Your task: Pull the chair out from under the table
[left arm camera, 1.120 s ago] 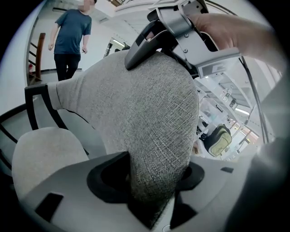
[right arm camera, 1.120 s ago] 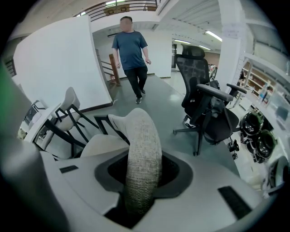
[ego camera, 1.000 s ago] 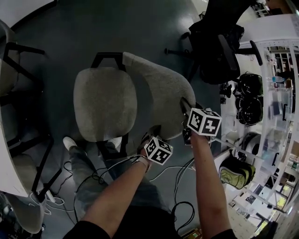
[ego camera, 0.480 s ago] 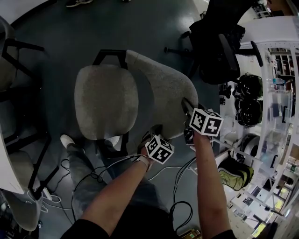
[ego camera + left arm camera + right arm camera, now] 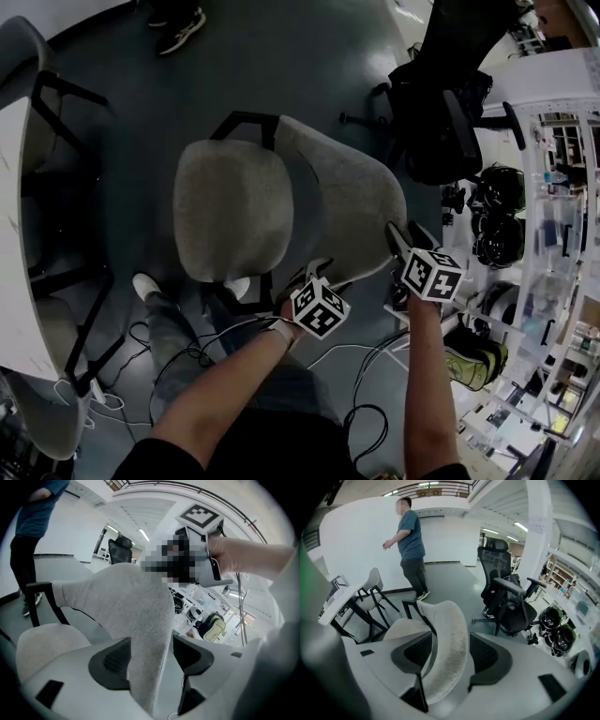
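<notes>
The chair (image 5: 230,220) stands on open floor straight ahead of you, its seat clear of the white table (image 5: 17,272) at your left, with a strip of bare floor between them. By the look of it the pull is done, and what comes next is getting free of the chair.

That turns on the backrest (image 5: 352,202). Its curved top rim rises between the jaws of both claws, and its length runs across from one claw to the other.

Your left claw (image 5: 151,658) has just been spreading. The grey fabric fills much of the gap and sits close against the left pad, with clear space at the right pad, so it pinches nothing.

Your right claw (image 5: 450,657) has just been spreading too. It straddles the rim further round the outer curve, with room on both sides.

Neither hand is nearer, as both are at the rim. The fabric blocks any sideways move, so your way out is probably up or back toward you.
</notes>
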Demonstrator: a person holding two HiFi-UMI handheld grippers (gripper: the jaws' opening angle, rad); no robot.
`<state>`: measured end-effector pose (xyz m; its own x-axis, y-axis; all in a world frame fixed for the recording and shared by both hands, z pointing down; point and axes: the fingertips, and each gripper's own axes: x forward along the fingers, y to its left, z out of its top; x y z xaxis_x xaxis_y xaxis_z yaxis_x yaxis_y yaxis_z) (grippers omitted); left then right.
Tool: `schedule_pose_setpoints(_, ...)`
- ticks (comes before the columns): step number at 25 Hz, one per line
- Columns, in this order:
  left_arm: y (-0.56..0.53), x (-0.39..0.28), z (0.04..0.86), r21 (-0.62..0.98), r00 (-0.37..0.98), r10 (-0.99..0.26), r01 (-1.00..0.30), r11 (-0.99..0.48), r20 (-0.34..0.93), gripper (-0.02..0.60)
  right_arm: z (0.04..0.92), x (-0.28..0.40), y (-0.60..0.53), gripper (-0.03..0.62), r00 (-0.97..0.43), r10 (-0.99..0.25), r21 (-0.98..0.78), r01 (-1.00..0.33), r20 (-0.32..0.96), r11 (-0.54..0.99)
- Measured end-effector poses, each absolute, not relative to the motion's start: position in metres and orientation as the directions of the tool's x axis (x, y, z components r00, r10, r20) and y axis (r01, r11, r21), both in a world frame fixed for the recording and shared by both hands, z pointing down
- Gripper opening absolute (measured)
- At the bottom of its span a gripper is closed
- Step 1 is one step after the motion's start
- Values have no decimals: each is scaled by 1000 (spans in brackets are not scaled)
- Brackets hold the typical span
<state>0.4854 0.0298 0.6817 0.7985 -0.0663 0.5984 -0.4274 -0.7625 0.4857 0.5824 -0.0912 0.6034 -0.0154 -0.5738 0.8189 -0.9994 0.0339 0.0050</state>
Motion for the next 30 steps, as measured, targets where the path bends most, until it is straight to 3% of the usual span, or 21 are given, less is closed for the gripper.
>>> schedule_pose_setpoints(6, 9, 418, 631, 454, 822, -164, -454, -767, 546, 279, 548, 528, -88, 239, -49, -678, -13, -998, 734, 58)
schedule_pose_setpoints(13, -37, 271, 558, 322, 787, -376, -564, -760, 489, 271, 493, 374, -117, 239, -265, -761, -116, -963, 592, 244)
schedule_pose_setpoints(19, -72, 110, 476, 275, 712, -590, -696, -663, 380, 193, 450, 215, -120, 227, -440, -736, -164, -893, 515, 419)
schedule_pose_setpoints(27, -61, -108, 383, 180, 491, -837, -870, -458, 243, 23, 382, -17, -102, 117, -675, -656, -173, -730, 338, 661)
schedule_pose_setpoints(30, -52, -172, 351, 142, 397, -894, -916, -374, 206, 6, 350, -86, -98, 74, -745, -615, -171, -661, 258, 730)
